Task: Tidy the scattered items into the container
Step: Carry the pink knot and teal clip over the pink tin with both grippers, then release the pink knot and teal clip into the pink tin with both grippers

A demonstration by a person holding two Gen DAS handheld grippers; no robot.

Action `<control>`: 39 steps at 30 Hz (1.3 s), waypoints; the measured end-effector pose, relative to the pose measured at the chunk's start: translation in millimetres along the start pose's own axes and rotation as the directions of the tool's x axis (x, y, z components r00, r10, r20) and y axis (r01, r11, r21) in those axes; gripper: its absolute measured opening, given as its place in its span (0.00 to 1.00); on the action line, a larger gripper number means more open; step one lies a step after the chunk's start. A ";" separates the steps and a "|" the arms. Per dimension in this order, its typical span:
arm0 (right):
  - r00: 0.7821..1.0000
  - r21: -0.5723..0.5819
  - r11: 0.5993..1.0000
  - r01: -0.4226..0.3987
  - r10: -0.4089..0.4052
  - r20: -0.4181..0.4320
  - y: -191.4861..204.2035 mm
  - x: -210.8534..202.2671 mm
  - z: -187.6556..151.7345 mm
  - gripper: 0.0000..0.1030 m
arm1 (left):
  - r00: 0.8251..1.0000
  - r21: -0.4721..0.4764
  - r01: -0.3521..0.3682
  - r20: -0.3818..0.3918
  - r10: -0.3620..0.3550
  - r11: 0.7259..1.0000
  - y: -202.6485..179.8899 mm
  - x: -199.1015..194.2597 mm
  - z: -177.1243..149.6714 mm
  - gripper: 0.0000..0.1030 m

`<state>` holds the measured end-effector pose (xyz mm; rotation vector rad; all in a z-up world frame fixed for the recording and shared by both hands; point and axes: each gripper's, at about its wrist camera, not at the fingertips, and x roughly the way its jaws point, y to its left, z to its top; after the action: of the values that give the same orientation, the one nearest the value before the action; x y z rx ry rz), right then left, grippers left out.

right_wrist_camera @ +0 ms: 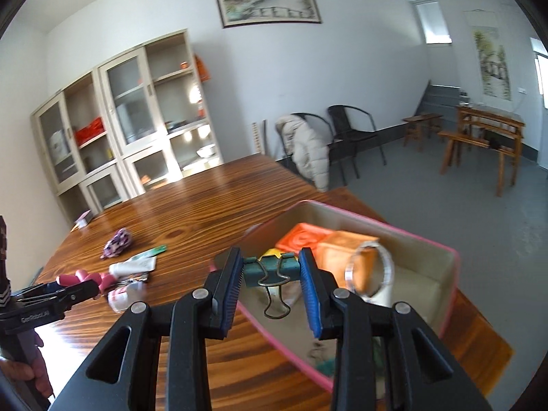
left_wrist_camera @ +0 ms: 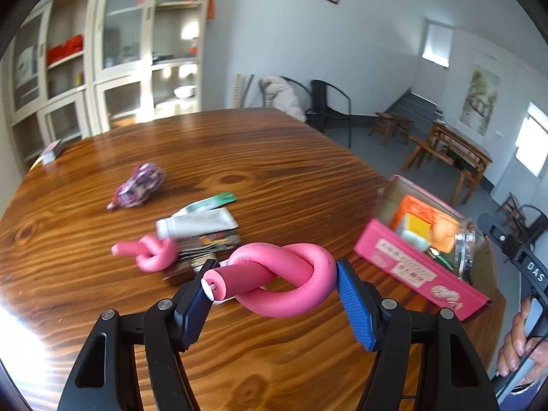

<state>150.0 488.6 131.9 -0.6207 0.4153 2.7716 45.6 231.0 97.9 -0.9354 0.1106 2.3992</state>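
Pink knotted foam curler (left_wrist_camera: 284, 281) sits clamped in the left fingers (left_wrist_camera: 191, 299); right fingers (right_wrist_camera: 310, 286) pinch a green binder clip (right_wrist_camera: 270, 269).

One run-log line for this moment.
left gripper: holds knotted pink foam roller | right gripper: holds green binder clip over pink box | both unreleased

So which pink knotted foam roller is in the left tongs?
The nearer, larger pink knotted roller, clamped between the pads; the other roller lies on the table beside the tubes.

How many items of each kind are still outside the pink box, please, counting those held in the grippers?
Pink foam knots: 2
Tubes: 2
Binder clip: 1
Patterned pouch: 1
Flat packets under the tubes: blurred, not counted
Total: 6
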 end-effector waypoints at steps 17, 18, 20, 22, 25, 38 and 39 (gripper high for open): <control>0.996 0.120 0.989 0.090 -0.092 0.009 -72.0 -12.0 0.2 0.35 | 0.976 0.210 0.217 -0.047 -0.211 0.953 -144.7 41.1 34.8 0.68; 0.995 0.119 0.988 0.095 -0.096 0.008 -73.0 -11.5 0.5 0.35 | 0.974 0.212 0.225 -0.062 -0.217 0.951 -150.0 46.1 35.9 0.68; 0.995 0.116 0.988 0.102 -0.103 0.002 -74.8 -9.4 0.4 0.35 | 0.968 0.217 0.248 -0.097 -0.231 0.944 -159.9 56.8 37.4 0.69; 0.994 0.116 0.988 0.105 -0.105 -0.008 -76.9 -7.8 -1.1 0.36 | 0.963 0.211 0.261 -0.128 -0.238 0.942 -166.1 65.6 36.8 0.70; 0.995 0.126 0.987 0.101 -0.098 -0.028 -80.5 -3.6 -3.8 0.37 | 0.962 0.185 0.260 -0.135 -0.238 0.948 -162.3 70.6 32.8 0.83; 0.997 0.122 0.990 0.074 -0.072 -0.023 -65.0 0.6 -4.0 0.62 | 0.969 0.075 0.224 -0.120 -0.214 0.972 -122.2 67.2 30.9 0.83; 0.997 0.116 0.991 0.070 -0.068 -0.024 -61.7 0.9 -3.8 0.62 | 0.970 0.073 0.221 -0.119 -0.212 0.973 -119.3 66.4 30.8 0.83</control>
<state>170.3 544.4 114.8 -0.6232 0.5449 2.6559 49.9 370.8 92.5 -0.9867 0.1433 2.1264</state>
